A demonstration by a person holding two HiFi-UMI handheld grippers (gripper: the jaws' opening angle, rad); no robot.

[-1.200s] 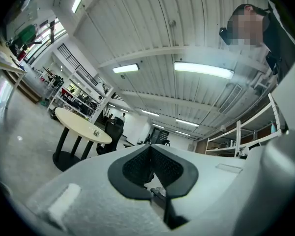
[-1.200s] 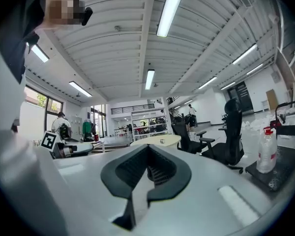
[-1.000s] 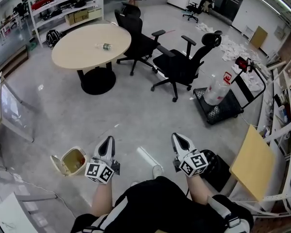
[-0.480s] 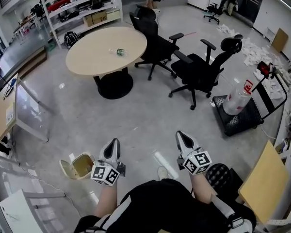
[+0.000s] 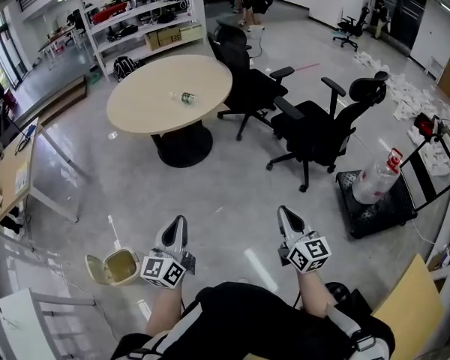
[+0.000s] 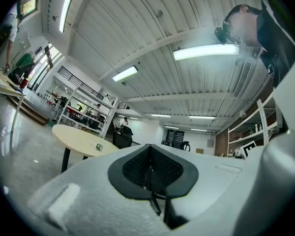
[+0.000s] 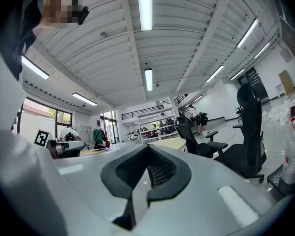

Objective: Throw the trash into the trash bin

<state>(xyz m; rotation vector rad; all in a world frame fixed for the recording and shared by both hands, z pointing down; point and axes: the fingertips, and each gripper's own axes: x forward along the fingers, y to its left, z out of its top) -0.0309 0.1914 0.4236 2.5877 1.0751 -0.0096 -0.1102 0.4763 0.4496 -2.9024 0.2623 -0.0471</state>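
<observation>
Beige round table [image 5: 169,96] at 11 o'clock, black office chairs [image 5: 315,130] at 1 o'clock, glossy grey floor [image 5: 210,193] all round. Cream trash bin [image 5: 118,267] at 8 o'clock, yellowish inside. Light grey left gripper [image 5: 177,223] and right gripper [image 5: 285,214], jaws lined black, black-and-white square markers; tan board [image 5: 412,313] at 4 o'clock.

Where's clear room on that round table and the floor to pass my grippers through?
The round table is bare except one small can near its middle; its near-left rim is the most open. The floor between its pedestal and the trash bin looks clear. Crowded: two office chairs at the table's right side, then the trolley beyond them.
</observation>
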